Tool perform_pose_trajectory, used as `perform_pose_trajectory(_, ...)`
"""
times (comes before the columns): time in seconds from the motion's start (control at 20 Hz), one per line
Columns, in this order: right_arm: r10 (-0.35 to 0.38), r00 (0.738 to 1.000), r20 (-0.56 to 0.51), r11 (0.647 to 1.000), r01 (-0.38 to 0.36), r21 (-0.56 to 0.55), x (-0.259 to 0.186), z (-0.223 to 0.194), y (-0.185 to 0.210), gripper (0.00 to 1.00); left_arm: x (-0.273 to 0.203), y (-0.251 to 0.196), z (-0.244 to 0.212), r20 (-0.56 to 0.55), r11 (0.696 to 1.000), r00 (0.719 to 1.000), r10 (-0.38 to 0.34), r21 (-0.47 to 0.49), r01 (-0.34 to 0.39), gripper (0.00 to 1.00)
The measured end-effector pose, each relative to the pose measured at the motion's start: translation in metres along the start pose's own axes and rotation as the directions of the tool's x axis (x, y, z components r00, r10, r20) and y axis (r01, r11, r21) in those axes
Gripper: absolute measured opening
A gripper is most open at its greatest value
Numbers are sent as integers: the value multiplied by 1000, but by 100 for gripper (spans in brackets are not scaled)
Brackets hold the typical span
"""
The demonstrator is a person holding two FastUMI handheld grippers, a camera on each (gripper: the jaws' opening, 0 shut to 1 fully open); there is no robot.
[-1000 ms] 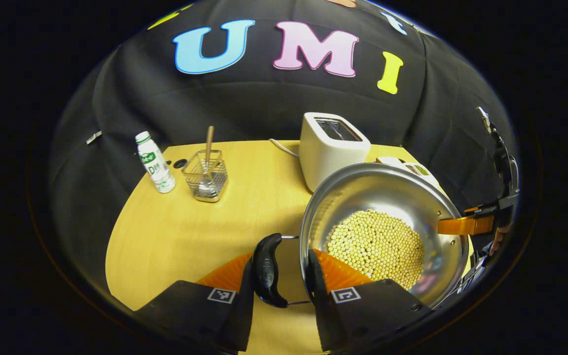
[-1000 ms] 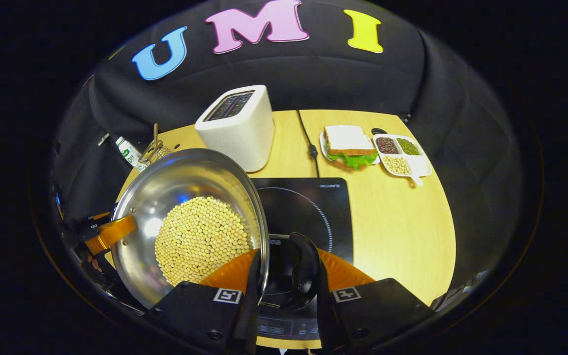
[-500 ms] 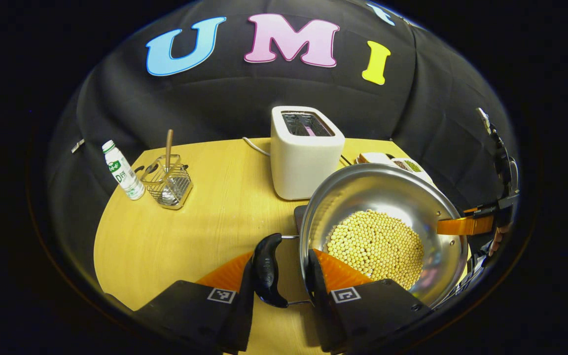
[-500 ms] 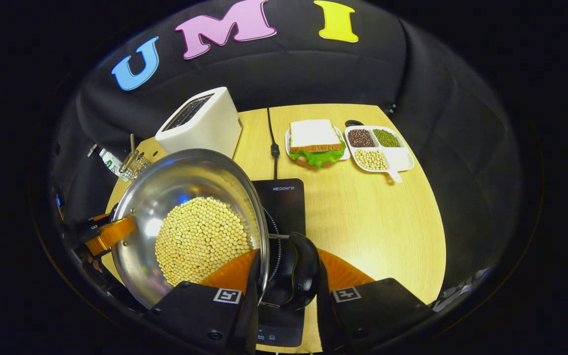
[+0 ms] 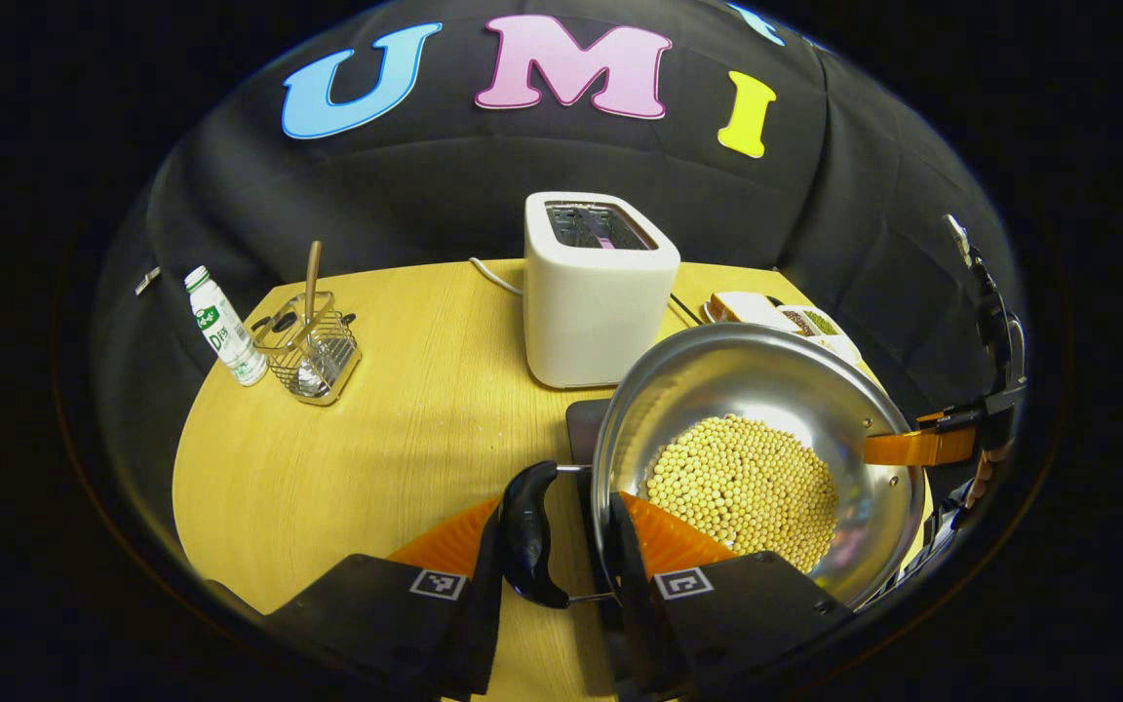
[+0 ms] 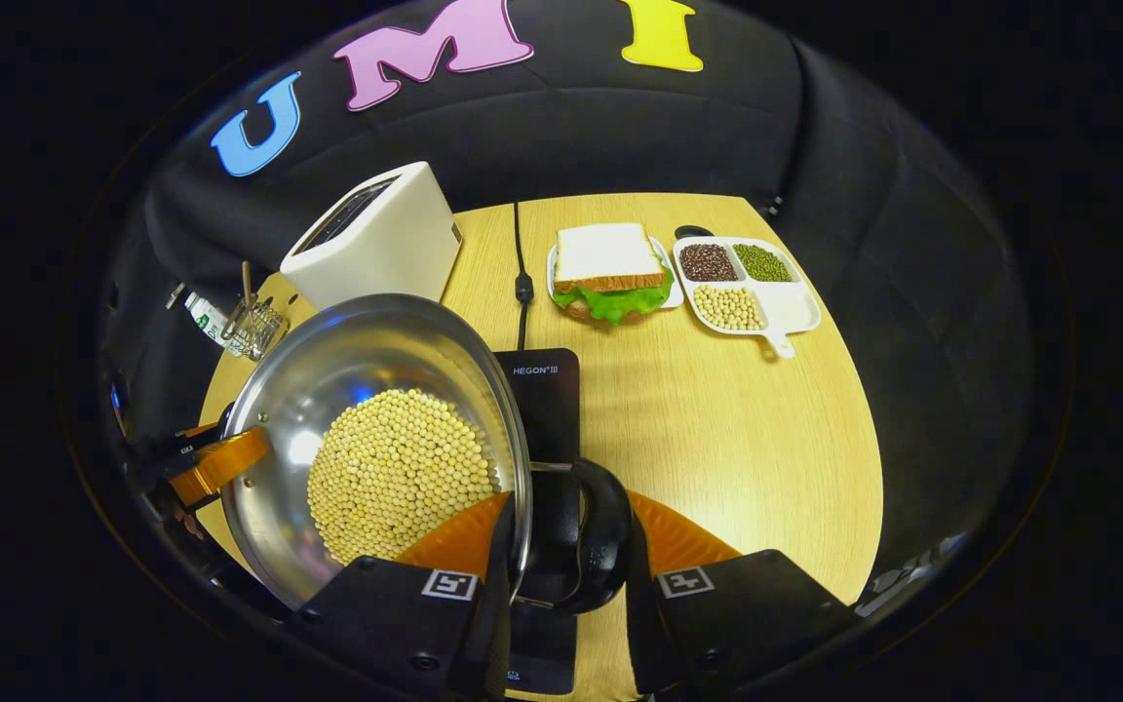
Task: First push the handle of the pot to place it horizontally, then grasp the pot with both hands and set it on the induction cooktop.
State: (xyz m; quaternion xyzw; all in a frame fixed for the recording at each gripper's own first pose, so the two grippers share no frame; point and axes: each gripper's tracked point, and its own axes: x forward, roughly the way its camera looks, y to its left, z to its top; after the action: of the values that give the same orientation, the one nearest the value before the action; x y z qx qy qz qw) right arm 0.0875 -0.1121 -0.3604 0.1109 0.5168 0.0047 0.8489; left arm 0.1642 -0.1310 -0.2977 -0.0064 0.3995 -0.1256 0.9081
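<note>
I hold the steel pot (image 5: 756, 458) by its two black side handles, and both handles lie horizontal, so I judge the first step finished and the carrying step in progress. The left gripper (image 5: 554, 536) is closed on the left handle (image 5: 525, 534), and the right gripper (image 6: 561, 546) is closed on the right handle (image 6: 596, 534); each pair of fingers presses around its handle. The pot is wide and shiny and it carries a heap of pale soybeans (image 6: 396, 473), so I must keep it level. It seems to hang partly over the black induction cooktop (image 6: 547, 400), but I cannot tell if its bottom touches the cooktop. What is left, in my judgement, is centring it, lowering it and releasing. Behind it stands a white toaster (image 5: 599, 288), and to the right are a sandwich (image 6: 610, 273) and a divided tray (image 6: 793, 312) of beans.
</note>
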Motion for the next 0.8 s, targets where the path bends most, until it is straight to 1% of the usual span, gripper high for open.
perform_pose_trajectory(0.15, 4, 1000, 4, 1000, -4, 8, 2, 1, 0, 52, 2, 0, -1, 4, 1000, 1000, -2, -6, 2, 56)
perform_pose_trajectory(0.2, 6, 1000, 9, 1000, -7, 11, 2, 2, 0, 48, 2, 0, 0, 7, 1000, 1000, -3, -8, 3, 55)
perform_pose_trajectory(0.25, 9, 1000, 11, 1000, -9, 11, 2, 2, 0, 52, 2, 0, -1, 5, 1000, 1000, -3, -10, 3, 56)
perform_pose_trajectory(0.55, 10, 1000, 2, 999, -10, 33, 3, 2, -1, 52, 2, 1, 0, 6, 1000, 1000, -6, -13, 6, 56)
perform_pose_trajectory(0.65, 11, 1000, 1, 999, -11, 37, 1, 2, -1, 52, 1, 0, 1, 6, 1000, 1000, -7, -16, 7, 58)
perform_pose_trajectory(0.7, 10, 1000, 0, 999, -10, 38, 2, 2, -1, 52, 1, 0, 1, 5, 1000, 1000, -6, -17, 6, 57)
perform_pose_trajectory(0.75, 8, 1000, 0, 999, -8, 40, 3, 2, -1, 52, 1, 0, 1, 5, 1000, 1000, -5, -18, 5, 58)
perform_pose_trajectory(0.8, 7, 1000, 2, 999, -7, 42, 2, 3, -1, 54, 1, 0, 1, 4, 1000, 1000, -4, -21, 4, 58)
